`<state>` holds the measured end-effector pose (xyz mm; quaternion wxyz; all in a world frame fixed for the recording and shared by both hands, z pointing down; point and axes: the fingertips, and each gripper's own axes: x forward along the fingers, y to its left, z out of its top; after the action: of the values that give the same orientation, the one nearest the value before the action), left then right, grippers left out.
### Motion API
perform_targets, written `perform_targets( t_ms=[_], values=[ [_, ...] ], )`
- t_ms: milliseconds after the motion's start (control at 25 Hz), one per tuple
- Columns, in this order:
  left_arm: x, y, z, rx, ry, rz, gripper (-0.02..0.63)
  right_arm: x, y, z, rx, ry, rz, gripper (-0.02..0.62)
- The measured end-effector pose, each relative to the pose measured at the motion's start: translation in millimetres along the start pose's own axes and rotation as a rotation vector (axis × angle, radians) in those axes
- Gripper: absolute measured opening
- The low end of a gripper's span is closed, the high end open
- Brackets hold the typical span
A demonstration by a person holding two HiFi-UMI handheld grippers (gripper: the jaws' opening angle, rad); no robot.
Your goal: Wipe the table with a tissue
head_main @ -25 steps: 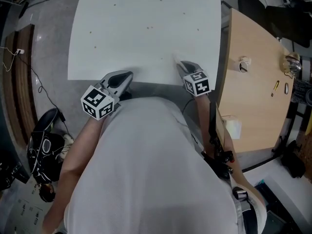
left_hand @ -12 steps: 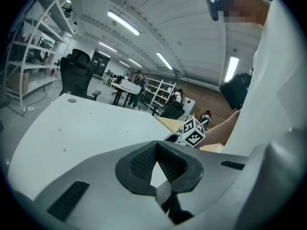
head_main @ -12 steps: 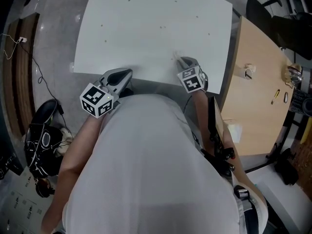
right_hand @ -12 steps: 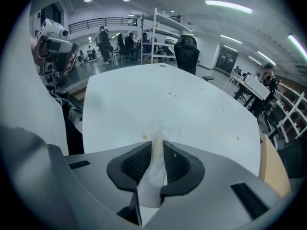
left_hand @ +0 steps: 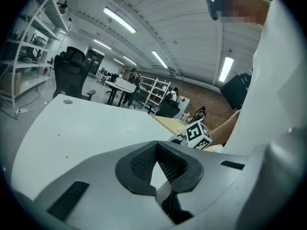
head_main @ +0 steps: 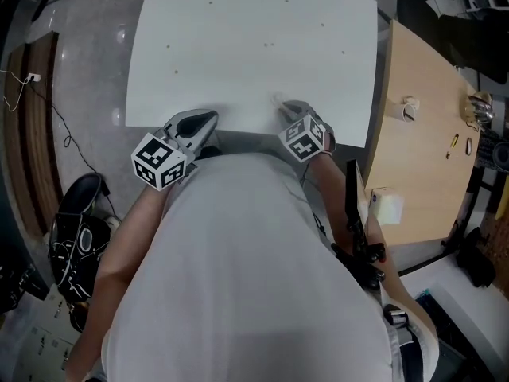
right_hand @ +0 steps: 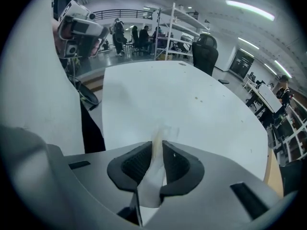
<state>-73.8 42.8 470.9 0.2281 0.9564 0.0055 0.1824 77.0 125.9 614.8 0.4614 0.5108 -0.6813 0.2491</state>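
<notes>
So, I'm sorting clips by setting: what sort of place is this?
Probably an open workshop or lab office: metal shelving racks, a black office chair beyond the white table, and long ceiling strip lights.

left gripper [head_main: 211, 118] closed, right gripper [head_main: 281, 106] tightening, full

Table [head_main: 254, 46] ahead; side desk [head_main: 413, 165] just right.
</notes>
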Motion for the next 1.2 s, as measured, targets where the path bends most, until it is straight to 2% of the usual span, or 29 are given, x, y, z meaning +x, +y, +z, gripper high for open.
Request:
perform_targets(
  t_ms=[160, 240, 360, 440, 520, 640, 720, 1200],
  values=[
    [-5, 7, 1, 0.014, 0.009, -0.025, 0.006, 0, 25, 15, 0.042, -0.044, 0.101, 0.069],
    [-8, 10, 4, 0.022, 0.008, -0.036, 0.006, -5, 17, 16, 0.113, -0.083, 0.067, 0.069],
    [-13, 14, 7, 0.034, 0.010, -0.053, 0.005, -14, -23, 1, 0.260, -0.107, -0.076, 0.071],
    [-17, 17, 5, 0.040, 0.018, -0.062, 0.005, -15, -47, -11, 0.322, -0.110, -0.128, 0.071],
    [-22, 20, 3, 0.042, 0.025, -0.065, 0.006, -12, -56, -11, 0.348, -0.151, -0.115, 0.070],
    [-27, 22, 1, 0.037, 0.025, -0.064, 0.006, -6, -54, -2, 0.418, -0.262, -0.045, 0.071],
    [-31, 25, 1, 0.035, 0.022, -0.061, 0.005, -3, -56, -5, 0.460, -0.285, -0.043, 0.071],
    [-42, 34, 1, 0.026, 0.013, -0.049, 0.006, -5, -60, -16, 0.384, -0.138, -0.114, 0.089]
  ],
)
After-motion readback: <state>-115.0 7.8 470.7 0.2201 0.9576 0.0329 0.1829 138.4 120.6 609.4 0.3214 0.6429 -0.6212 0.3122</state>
